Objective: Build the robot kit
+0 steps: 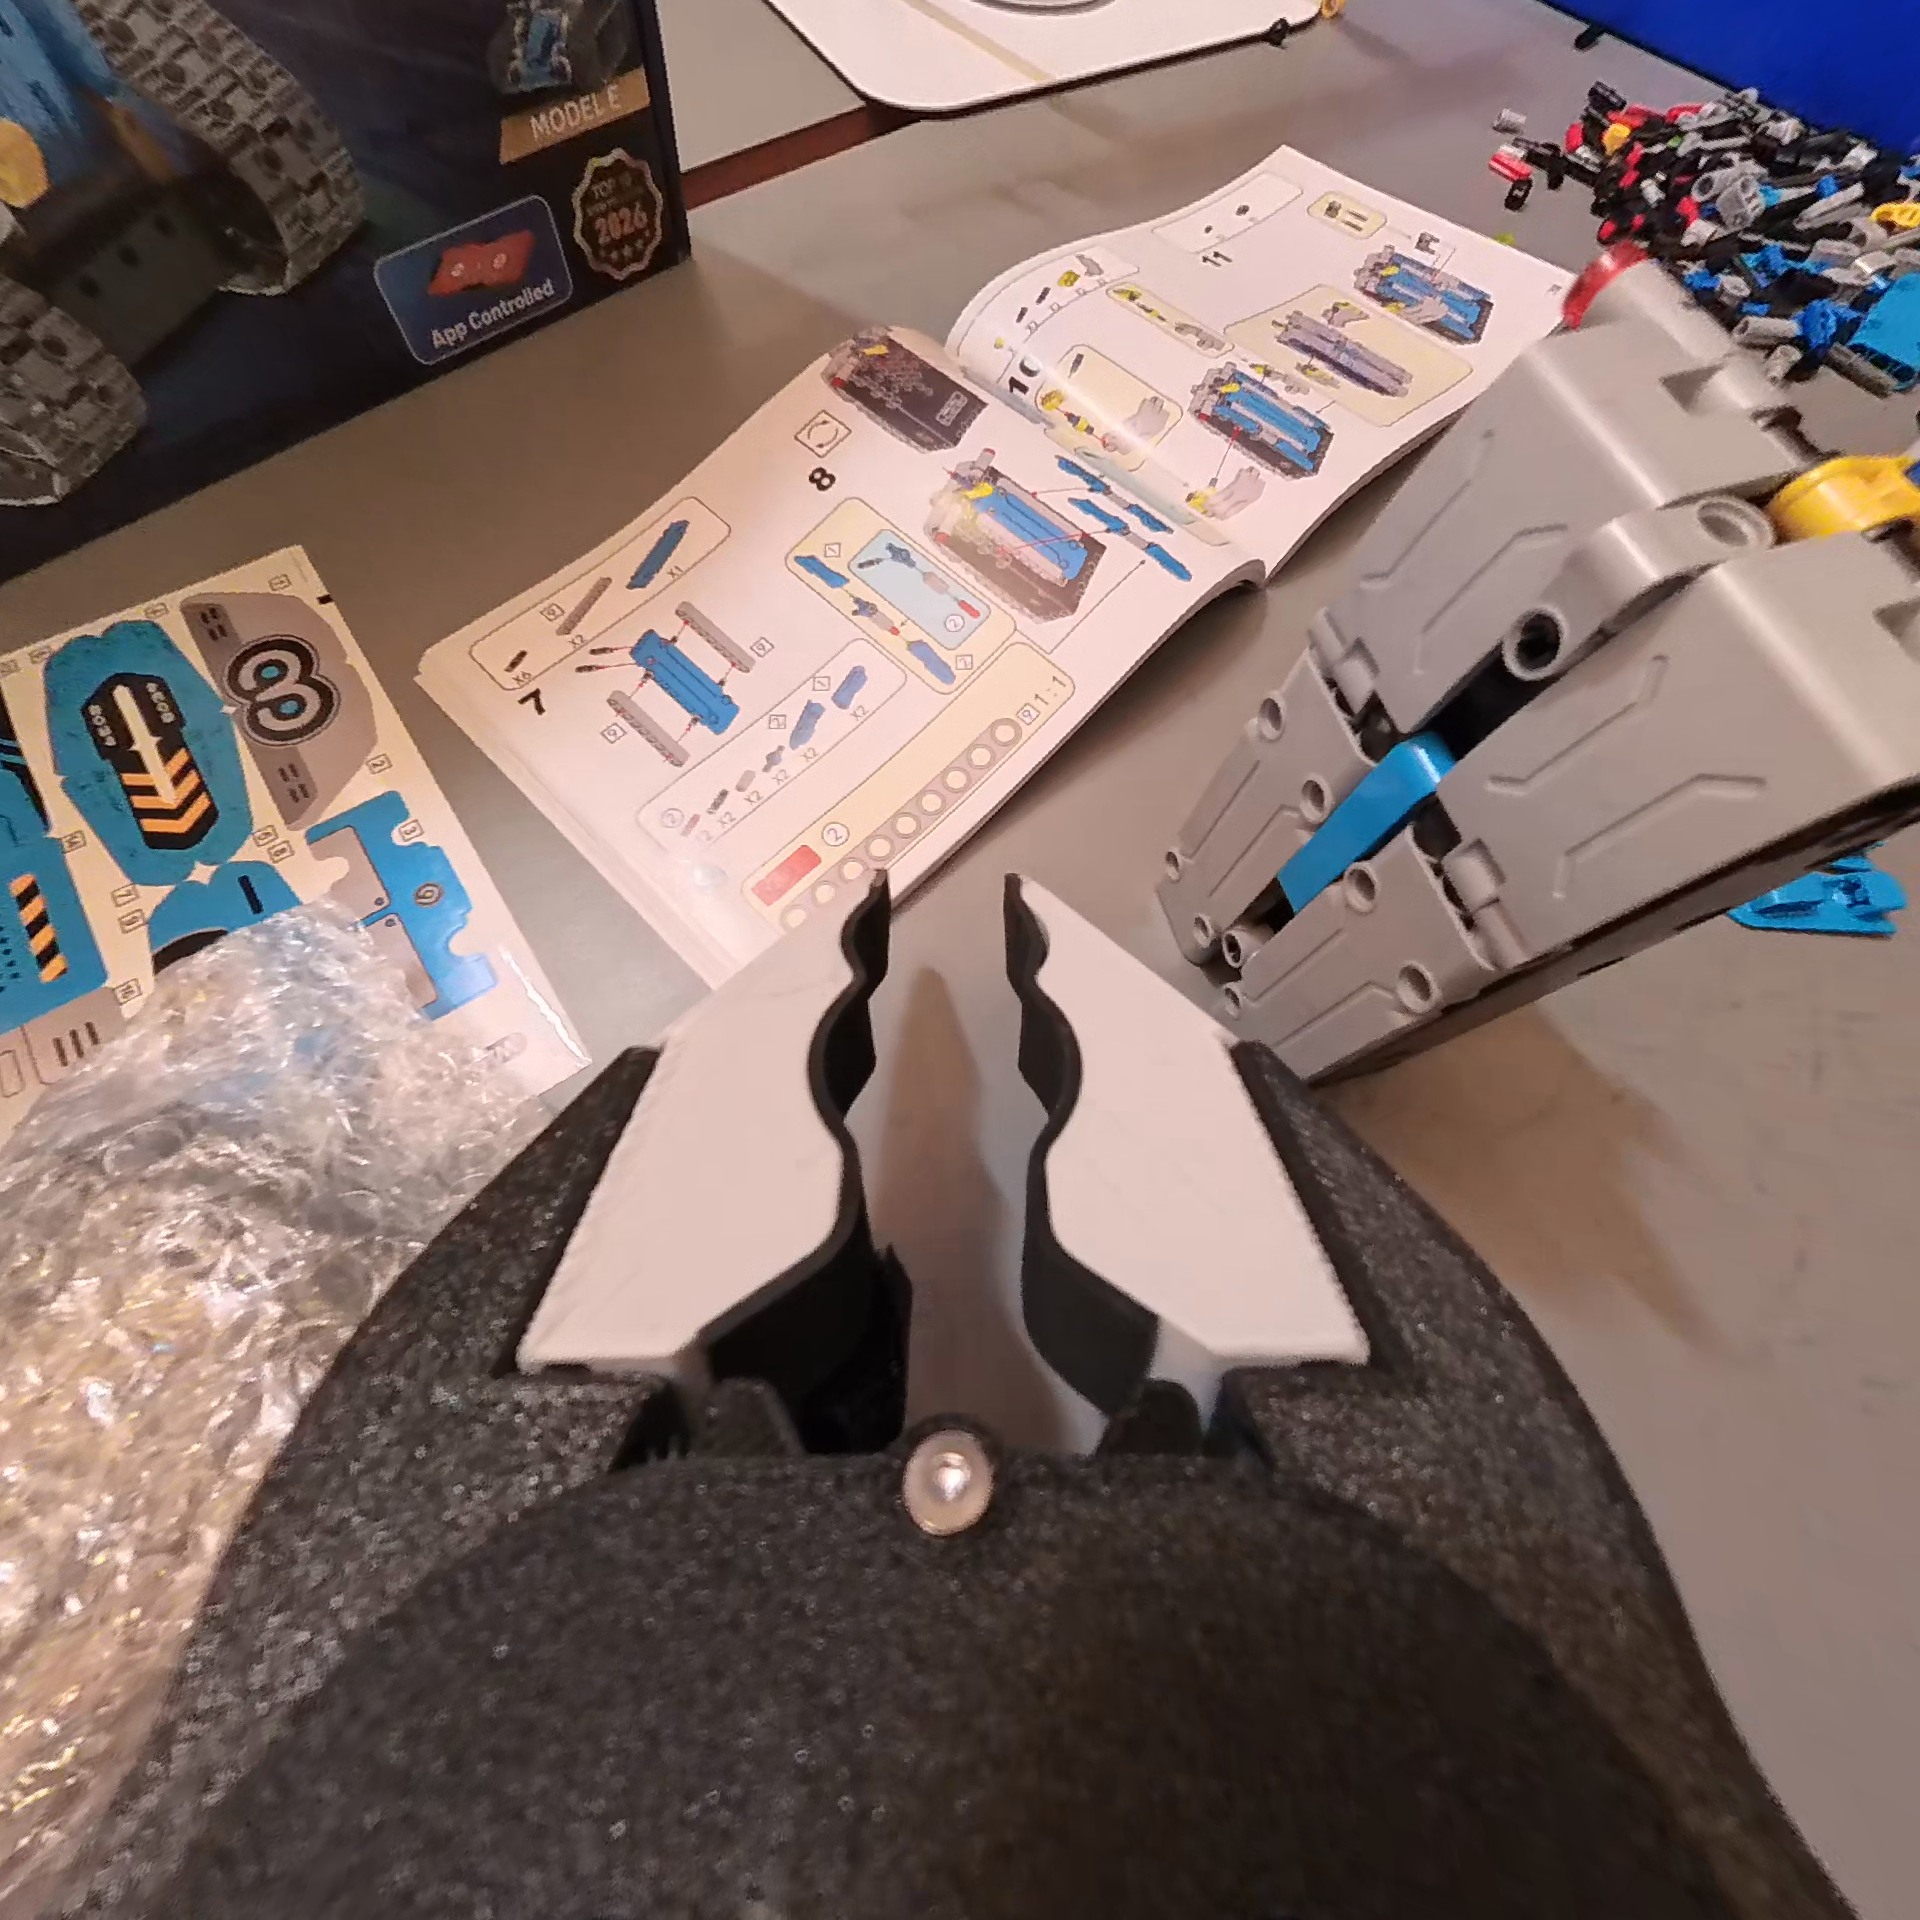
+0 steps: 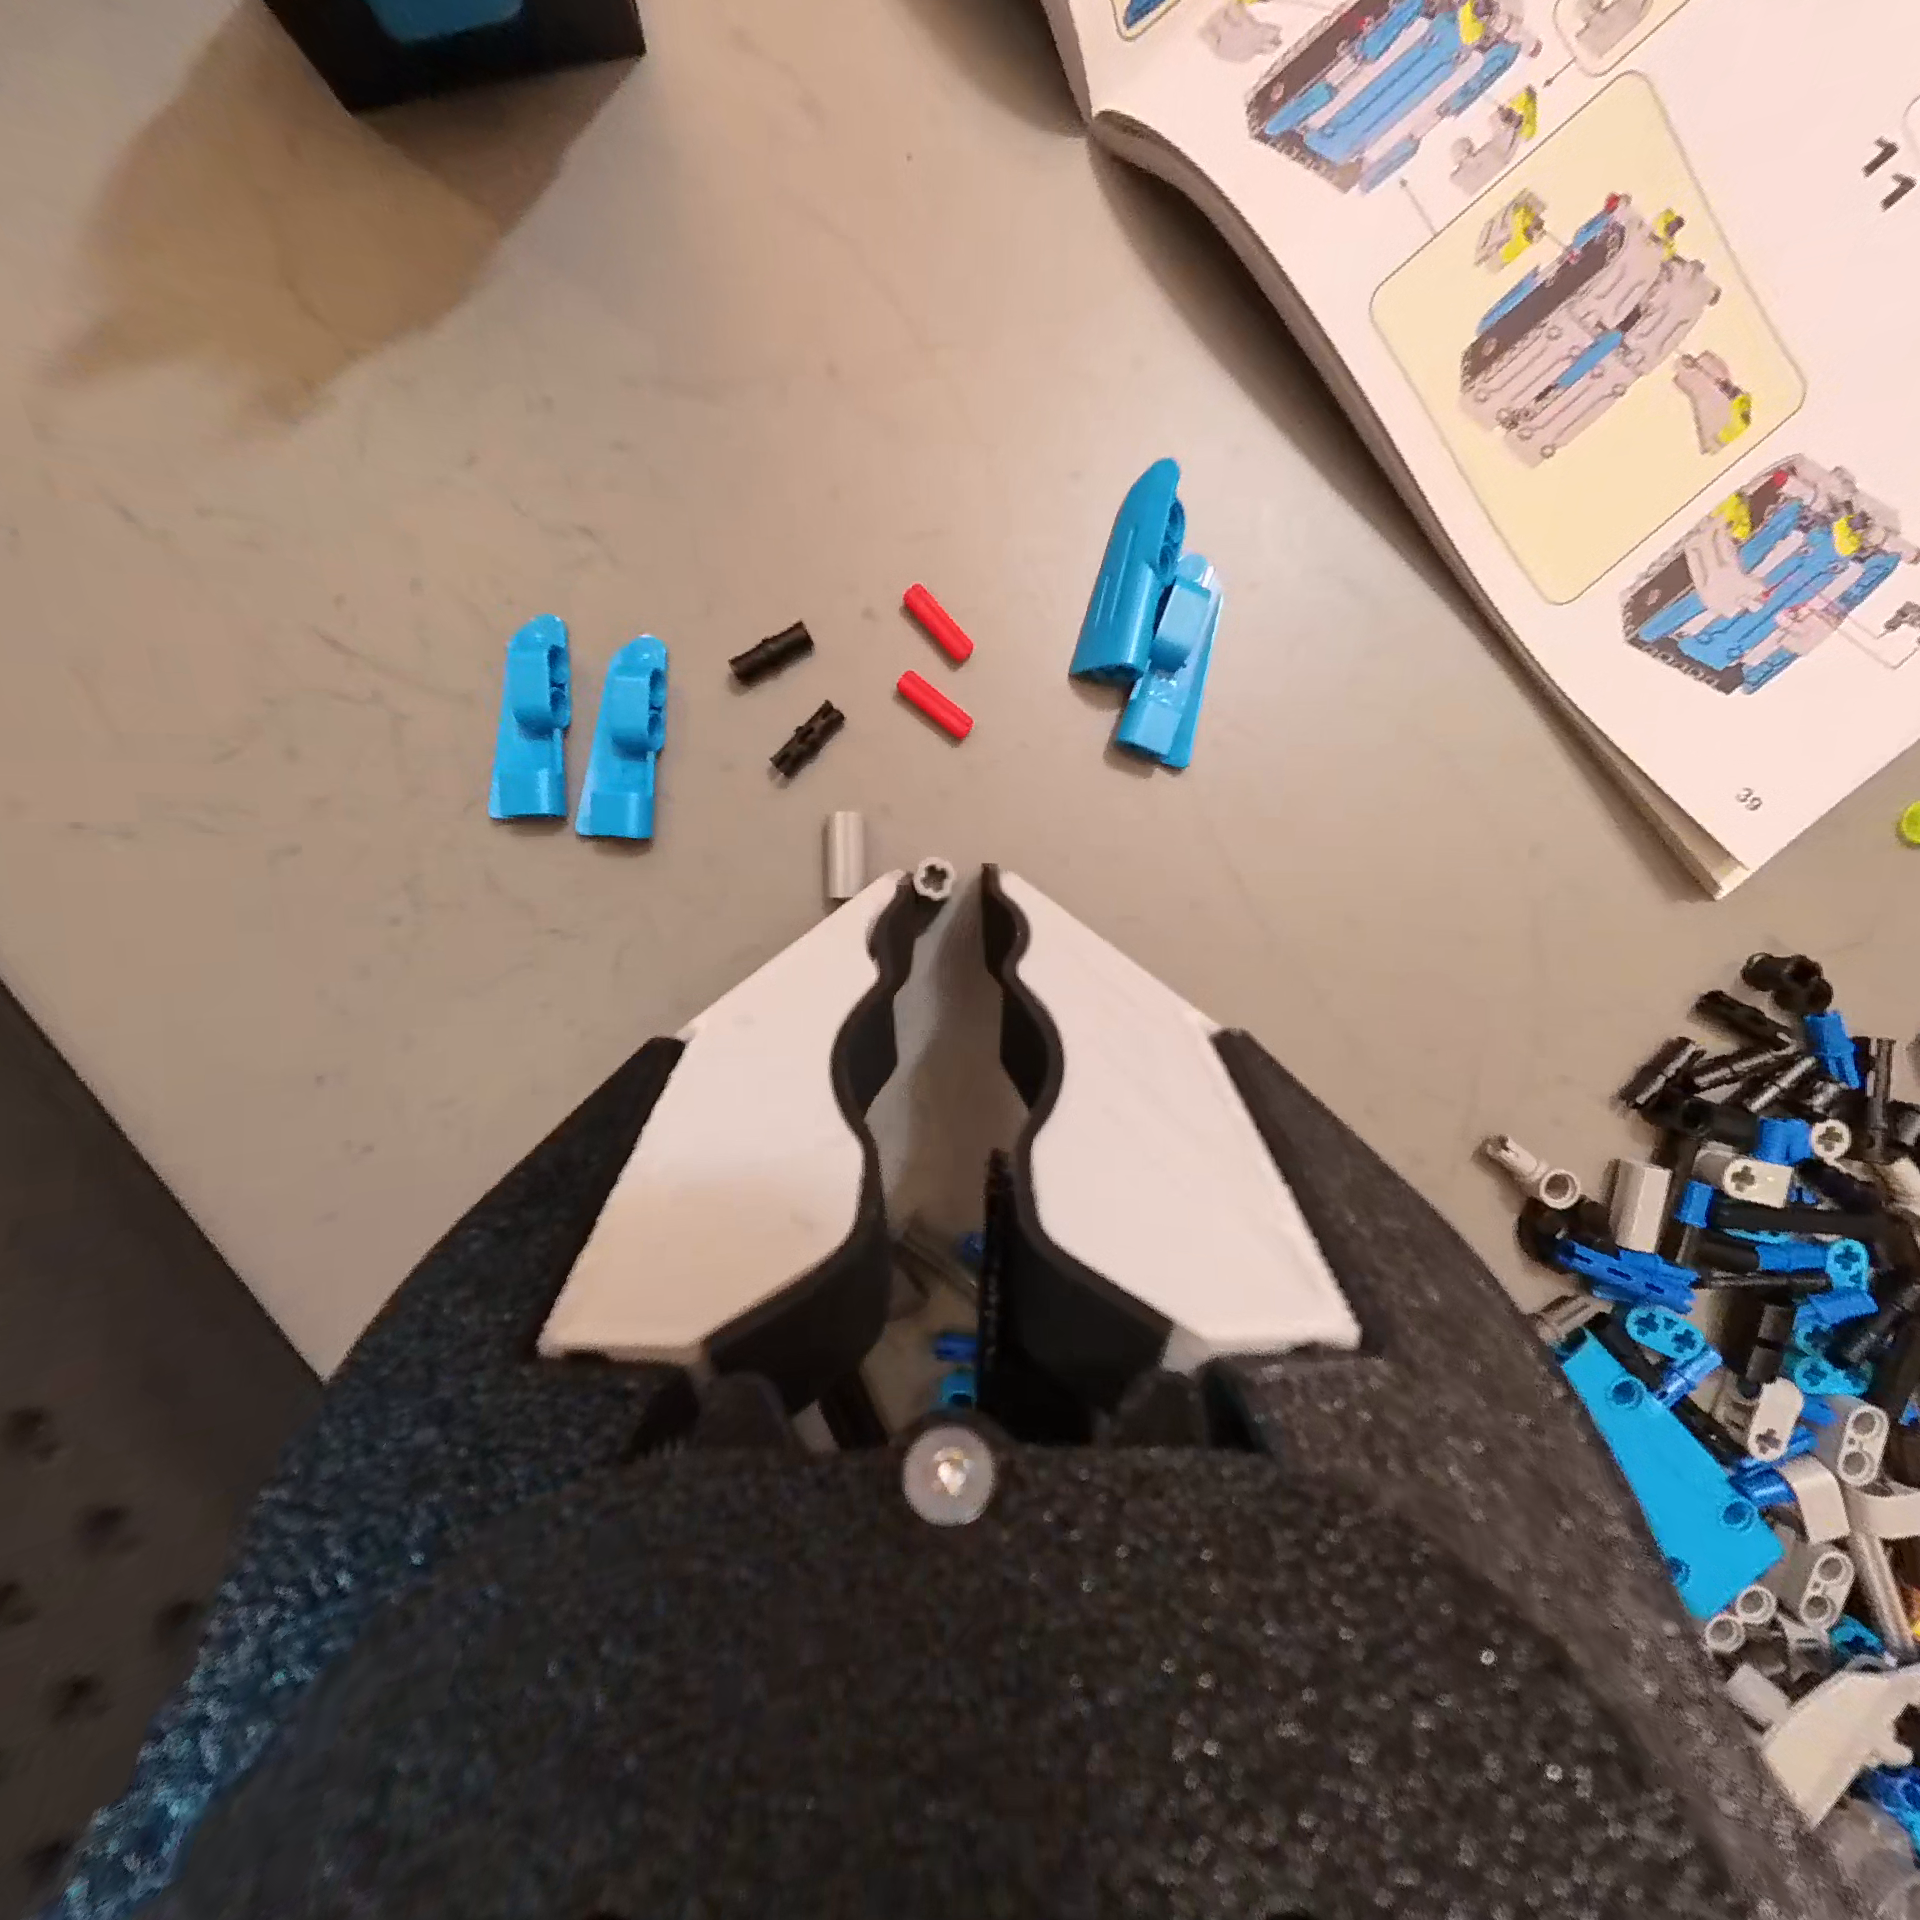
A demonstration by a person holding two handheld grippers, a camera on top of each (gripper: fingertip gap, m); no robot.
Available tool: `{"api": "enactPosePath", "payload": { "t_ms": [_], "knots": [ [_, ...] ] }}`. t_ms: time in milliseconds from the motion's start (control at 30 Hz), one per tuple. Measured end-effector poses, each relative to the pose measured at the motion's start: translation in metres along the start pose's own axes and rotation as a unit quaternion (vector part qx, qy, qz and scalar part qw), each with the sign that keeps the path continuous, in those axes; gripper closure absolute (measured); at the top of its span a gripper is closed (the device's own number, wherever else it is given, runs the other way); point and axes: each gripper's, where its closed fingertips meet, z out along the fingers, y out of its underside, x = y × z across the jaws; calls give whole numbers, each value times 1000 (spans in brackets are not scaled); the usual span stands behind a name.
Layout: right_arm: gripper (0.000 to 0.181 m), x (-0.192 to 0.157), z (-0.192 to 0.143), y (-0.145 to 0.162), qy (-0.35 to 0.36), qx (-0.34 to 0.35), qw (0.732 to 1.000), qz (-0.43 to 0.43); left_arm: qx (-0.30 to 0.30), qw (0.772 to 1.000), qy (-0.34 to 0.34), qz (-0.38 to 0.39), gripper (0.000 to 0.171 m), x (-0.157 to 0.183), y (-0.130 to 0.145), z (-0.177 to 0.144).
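Note:
In the right wrist view my right gripper (image 2: 943,881) is narrowly open just above the table. A small grey bush (image 2: 935,878) stands end-on between its tips, against the left fingertip, with a gap to the right one. A second grey sleeve (image 2: 844,854) lies just left of it. Beyond lie two black pins (image 2: 769,652), two red axles (image 2: 937,621), two blue curved panels (image 2: 577,727) and a blue panel assembly (image 2: 1143,623). In the left wrist view my left gripper (image 1: 945,894) is open and empty over the near edge of an open instruction booklet (image 1: 935,582).
A large grey and blue built model (image 1: 1558,675) lies right of the left gripper. A sticker sheet (image 1: 208,779), bubble wrap (image 1: 187,1195) and the kit box (image 1: 312,208) are to its left. A heap of loose parts (image 2: 1766,1299) lies right of the right gripper, and the booklet (image 2: 1558,364) is beyond. The left gripper's tips are roughly 25 centimeters from the right gripper's.

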Motion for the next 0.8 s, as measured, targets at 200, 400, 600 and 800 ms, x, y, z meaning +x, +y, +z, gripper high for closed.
{"api": "enactPosePath", "payload": {
  "t_ms": [200, 400, 600, 800],
  "knots": [
    [161, 1, -17, -6, 3, 26, 999, 30, 0, 1000, -2, -3, 150, -1, 0, 0],
    [156, 21, -64, 8, 35, 93, 980, 175, -1, 1000, -3, 10, 150, 1, 0, 0],
    [149, 30, -120, 51, 93, 217, 932, 276, -3, 1000, -13, 28, 150, 3, 1, 1],
    [148, 42, -159, 118, 211, 235, 891, 328, -4, 999, -14, 29, 150, 3, 1, 1]
  ]
}}
